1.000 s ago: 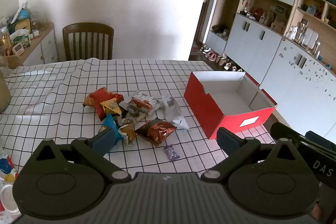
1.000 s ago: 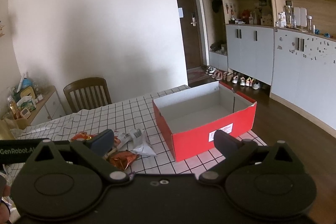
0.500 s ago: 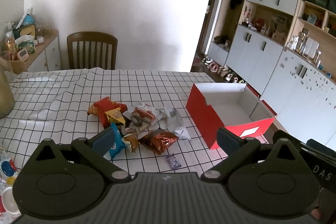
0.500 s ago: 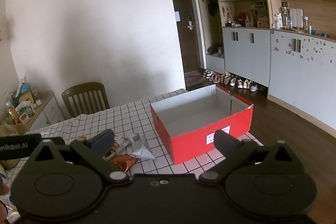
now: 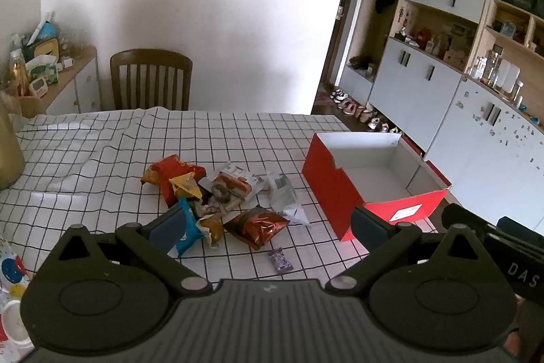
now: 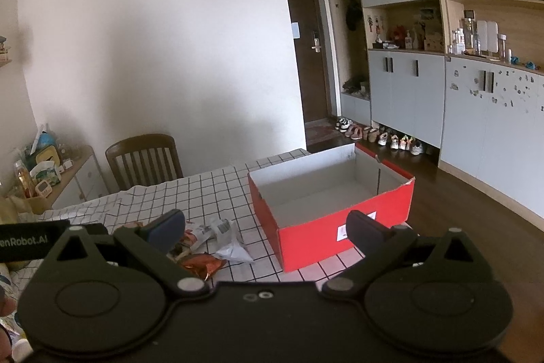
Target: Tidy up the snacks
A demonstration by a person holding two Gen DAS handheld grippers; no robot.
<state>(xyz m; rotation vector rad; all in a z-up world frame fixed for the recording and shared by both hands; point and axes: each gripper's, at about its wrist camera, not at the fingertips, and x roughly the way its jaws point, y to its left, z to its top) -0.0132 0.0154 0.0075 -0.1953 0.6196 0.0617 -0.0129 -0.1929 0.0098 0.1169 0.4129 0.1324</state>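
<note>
A pile of snack packets (image 5: pixel 217 193) lies on the checked tablecloth (image 5: pixel 102 159): a red bag (image 5: pixel 170 174), a blue packet (image 5: pixel 188 232), a brown foil bag (image 5: pixel 258 225), a clear wrapper (image 5: pixel 284 198) and a small purple candy (image 5: pixel 279 260). An open red box (image 5: pixel 367 186) with a white inside stands to their right and holds nothing. My left gripper (image 5: pixel 268 227) is open and empty, held above the table's near edge. My right gripper (image 6: pixel 267 228) is open and empty, in front of the red box (image 6: pixel 333 203); some snacks (image 6: pixel 210 247) show at its left.
A wooden chair (image 5: pixel 151 79) stands at the table's far side. A cluttered sideboard (image 5: pixel 51 80) is at the far left. White cabinets (image 5: pixel 442 97) and rows of shoes (image 5: pixel 360 114) line the right wall. The table's right edge runs just past the box.
Both grippers have tilted up and drawn back a little, so the snacks and box sit lower in the views. Both stay open and empty. Nothing on the table has moved.
</note>
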